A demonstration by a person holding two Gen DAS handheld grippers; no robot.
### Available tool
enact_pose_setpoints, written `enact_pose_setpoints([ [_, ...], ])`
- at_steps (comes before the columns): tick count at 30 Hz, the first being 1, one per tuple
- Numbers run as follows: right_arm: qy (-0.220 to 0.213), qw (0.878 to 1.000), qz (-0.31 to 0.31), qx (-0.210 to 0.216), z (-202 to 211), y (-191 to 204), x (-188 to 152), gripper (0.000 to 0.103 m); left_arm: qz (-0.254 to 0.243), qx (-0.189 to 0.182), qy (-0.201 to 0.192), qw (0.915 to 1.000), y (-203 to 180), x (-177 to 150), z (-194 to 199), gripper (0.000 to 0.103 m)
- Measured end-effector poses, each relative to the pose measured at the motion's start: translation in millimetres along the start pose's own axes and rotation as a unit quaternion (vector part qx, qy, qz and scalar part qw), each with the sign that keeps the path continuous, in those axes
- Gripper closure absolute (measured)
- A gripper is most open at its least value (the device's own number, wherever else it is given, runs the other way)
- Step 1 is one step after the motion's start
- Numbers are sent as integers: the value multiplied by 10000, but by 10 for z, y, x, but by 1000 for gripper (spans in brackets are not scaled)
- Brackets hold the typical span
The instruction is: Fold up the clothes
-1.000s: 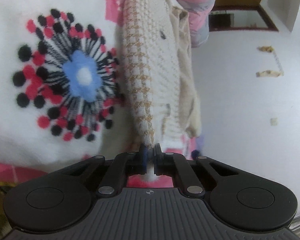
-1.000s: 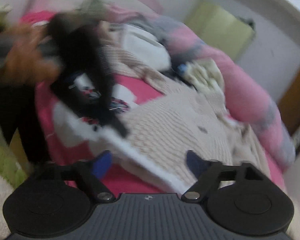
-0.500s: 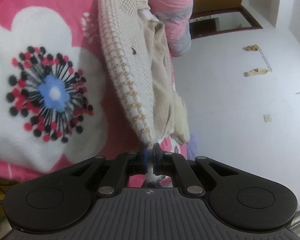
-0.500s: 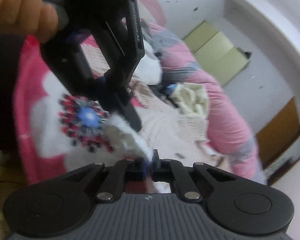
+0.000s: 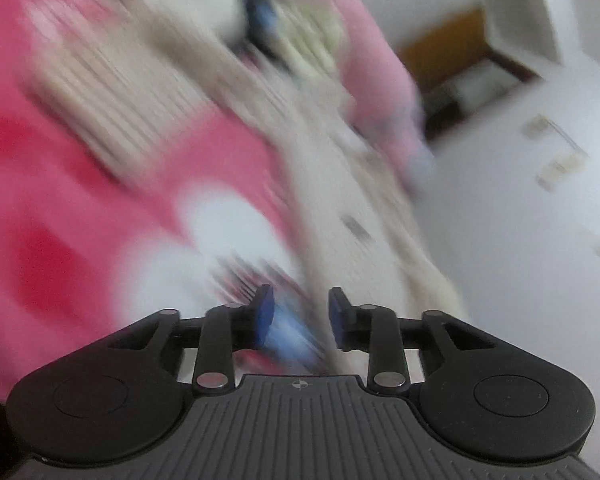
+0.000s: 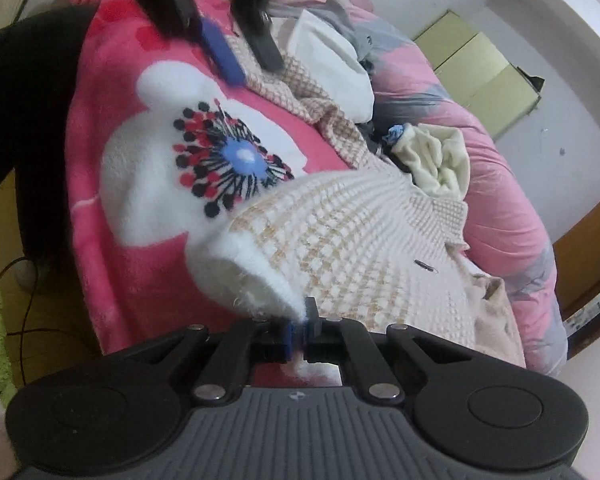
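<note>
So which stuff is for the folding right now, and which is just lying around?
For the folding:
- knitted sweater
- right gripper, shut on its white hem
- left gripper, just opened, nothing between its jaws

Lying about:
- pink flower blanket
- cream cloth
- white garment
- pink quilt

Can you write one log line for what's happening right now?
left gripper: open, just released | right gripper: shut on cream knitted sweater | pink flowered blanket: underneath

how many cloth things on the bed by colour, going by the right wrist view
cream and tan knit sweater, pinched by the right tool: 1
white garment: 1
pale yellow cloth: 1
pink flowered blanket: 1
pink and grey quilt: 1
total: 5
</note>
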State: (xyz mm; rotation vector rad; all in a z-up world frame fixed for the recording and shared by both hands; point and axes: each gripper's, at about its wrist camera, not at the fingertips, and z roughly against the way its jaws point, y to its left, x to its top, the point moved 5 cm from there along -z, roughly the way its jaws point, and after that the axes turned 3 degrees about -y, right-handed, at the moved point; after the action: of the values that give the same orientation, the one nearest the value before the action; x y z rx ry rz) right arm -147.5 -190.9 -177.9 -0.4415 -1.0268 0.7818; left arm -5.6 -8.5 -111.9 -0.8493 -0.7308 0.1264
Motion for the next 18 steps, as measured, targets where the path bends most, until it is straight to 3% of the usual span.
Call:
enact_pose_setpoints([
  [2, 27, 10000, -95, -6, 9, -3, -4, 97, 201, 650, -495, 9965, 259, 203, 117, 58],
  [4, 64, 9996, -265, 47, 19, -44, 9, 93, 359, 1009, -820, 9909, 469, 338, 192, 50],
  [6, 94, 9989, -450, 106, 27, -108, 32, 77, 592, 1100, -969, 9874, 585, 440, 136, 50],
  [7, 80, 9984, -542, 136, 53, -141, 48, 59, 653, 1105, -991, 9868, 598, 478, 78, 50],
  [8, 33, 9978, -637, 190, 102, -167, 63, 48, 714, 1109, -1012, 9861, 611, 515, 20, 50],
  [13, -112, 9915, -1268, 276, 300, -467, 153, 40, 762, 1449, -1288, 9781, 771, 594, -129, 50],
  [16, -144, 9835, -1799, 110, 363, -701, 174, 39, 634, 1820, -1524, 9693, 836, 613, -184, 66],
  [17, -159, 9799, -1989, 47, 373, -778, 176, 39, 578, 2080, -1612, 9630, 872, 617, -198, 86],
  [18, -169, 9756, -2187, -17, 376, -847, 177, 39, 588, 2195, -1658, 9596, 895, 612, -185, 91],
])
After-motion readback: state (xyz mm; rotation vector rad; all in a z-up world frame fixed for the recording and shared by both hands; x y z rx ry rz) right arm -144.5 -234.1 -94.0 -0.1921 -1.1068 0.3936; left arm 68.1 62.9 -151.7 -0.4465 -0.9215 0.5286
